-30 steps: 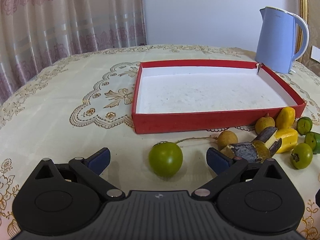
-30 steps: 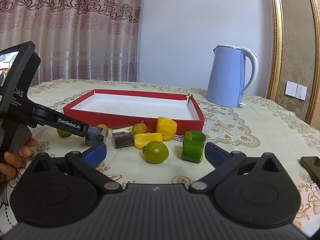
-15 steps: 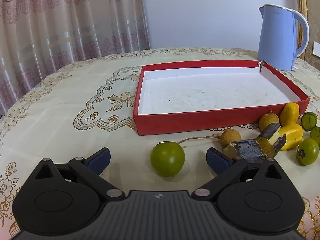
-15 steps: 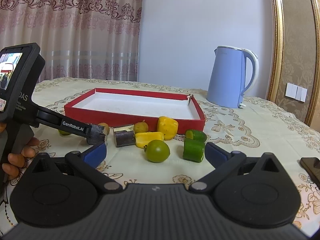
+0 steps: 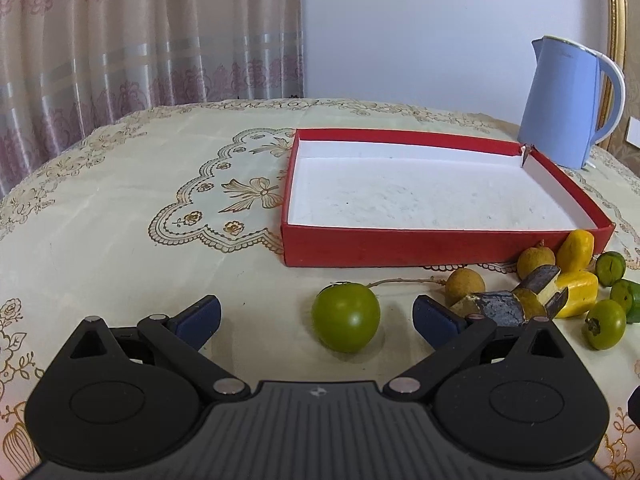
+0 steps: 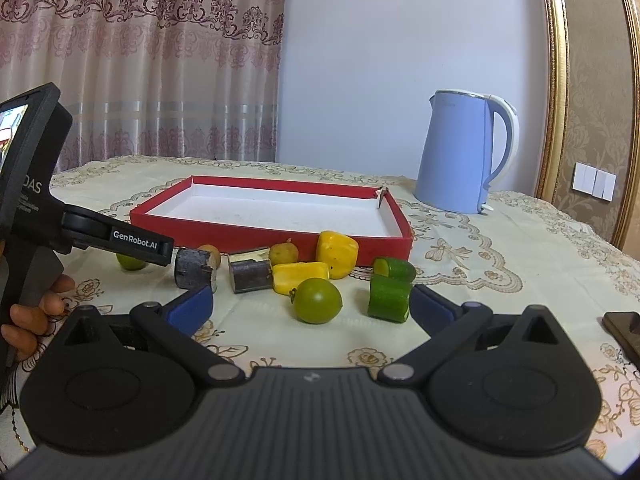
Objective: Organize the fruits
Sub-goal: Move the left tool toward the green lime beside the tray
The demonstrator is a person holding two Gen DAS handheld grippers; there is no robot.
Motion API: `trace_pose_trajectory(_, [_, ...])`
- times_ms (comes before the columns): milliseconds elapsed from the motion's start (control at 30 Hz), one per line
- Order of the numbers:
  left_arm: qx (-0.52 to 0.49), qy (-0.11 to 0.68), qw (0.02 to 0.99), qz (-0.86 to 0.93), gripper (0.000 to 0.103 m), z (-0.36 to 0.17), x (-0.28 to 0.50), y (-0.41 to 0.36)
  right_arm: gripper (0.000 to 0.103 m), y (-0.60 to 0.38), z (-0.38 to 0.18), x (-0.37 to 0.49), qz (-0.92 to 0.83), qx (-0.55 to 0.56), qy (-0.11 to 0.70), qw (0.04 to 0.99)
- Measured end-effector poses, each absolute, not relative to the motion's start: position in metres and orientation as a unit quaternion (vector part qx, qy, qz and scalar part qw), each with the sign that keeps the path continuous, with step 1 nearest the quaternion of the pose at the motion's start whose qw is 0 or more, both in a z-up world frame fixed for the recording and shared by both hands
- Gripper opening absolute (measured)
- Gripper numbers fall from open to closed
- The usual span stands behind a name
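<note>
A shallow red tray (image 5: pixel 420 247) with a white floor sits on the embroidered tablecloth (image 5: pixel 120 208), and nothing lies inside it. All the fruit is bunched on the cloth along the tray's near wall. Nearest the tray's near-left part, a round green fruit (image 5: pixel 346 317) rests between the spread blue pads of the left gripper (image 5: pixel 316 318); the jaws stand wide open and neither pad touches it. Off toward the tray's near-right corner lie two small brown fruits (image 5: pixel 465 281), two dark, blackened chunks (image 5: pixel 502 307), two yellow pieces (image 5: pixel 576 245) and several small green ones (image 5: pixel 604 324). The right gripper (image 6: pixel 310 307) also has its jaws wide open, with another round green fruit (image 6: pixel 317 300) lying between the pads and a curled green piece (image 6: pixel 389 295) just inside the right-hand pad; it grips nothing. In the right wrist view a hand (image 6: pixel 28 320) holds the left gripper's handle, and the white lettering "GenRobot.AI" reads clearly along its black arm, with "DAS" partly visible on the body beside a small lit screen. Beyond the tray's far-right corner stands a pale blue kettle (image 6: pixel 460 156), and a dark phone (image 6: pixel 624 330) lies on the cloth well to the tray's right.
</note>
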State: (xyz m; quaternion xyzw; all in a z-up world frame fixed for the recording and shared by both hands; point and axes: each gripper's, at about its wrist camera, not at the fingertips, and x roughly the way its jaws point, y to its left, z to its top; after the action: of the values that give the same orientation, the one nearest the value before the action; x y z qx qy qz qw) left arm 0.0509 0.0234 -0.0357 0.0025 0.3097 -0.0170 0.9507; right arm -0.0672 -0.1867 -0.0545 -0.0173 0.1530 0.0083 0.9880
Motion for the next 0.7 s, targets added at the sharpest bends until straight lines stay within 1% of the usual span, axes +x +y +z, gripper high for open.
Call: trace_pose_trajectory(700, [0.019, 0.313, 0.949, -0.013, 0.102, -0.0381, 0.0522, 0.0183, 0.103, -0.1903, -0.0562, -0.0677, 0.010, -0.007, 0.156, 0.988])
